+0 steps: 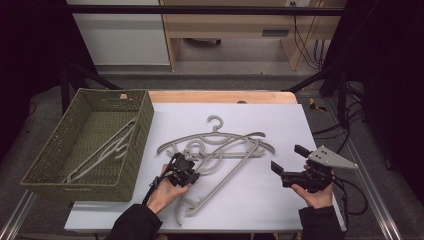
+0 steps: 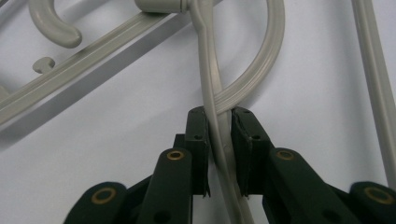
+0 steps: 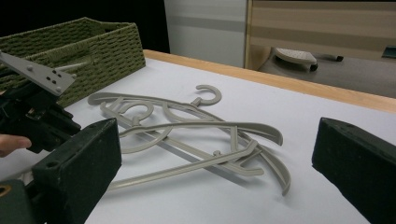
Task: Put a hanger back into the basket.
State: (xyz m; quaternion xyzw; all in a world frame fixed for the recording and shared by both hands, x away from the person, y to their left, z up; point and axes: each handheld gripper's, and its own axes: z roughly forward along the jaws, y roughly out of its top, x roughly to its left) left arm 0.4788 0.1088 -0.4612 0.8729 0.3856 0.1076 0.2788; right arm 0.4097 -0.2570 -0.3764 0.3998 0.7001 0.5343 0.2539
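Work in hand: clearing tangled grey hangers off the desk [image 1: 280, 200] into the woven basket [image 1: 142, 125]
Left claw [image 2: 218, 135]: closed down on the thin arm of one hanger [image 2: 212, 88], pads pressing either side, right where a curved loop of another hanger [image 2: 266, 60] crosses it
Right claw [image 1: 290, 161]: wide open, nothing between the pads, held off to the right of the pile and pointing toward it
Gripped hanger: on the white desk top, in the overlapping pile of hangers [image 1: 220, 147] just right of the basket; lower end running toward the near desk edge
Basket contents: hangers [image 1: 107, 147] already lying inside, slanted along the bottom
Grip quality: looks centred on the narrow bar, though the bar is slim and smooth, so likely to pivot once lifted
Lifting well: best raised slowly and straight up, watching whether the crossing loop comes along
Untangling: free right claw well placed to pin or nudge the neighbouring hangers down while the gripped one slides out
Carrying: best kept low and level over the basket wall
Risk: hooks snagging and dragging the whole pile leftward
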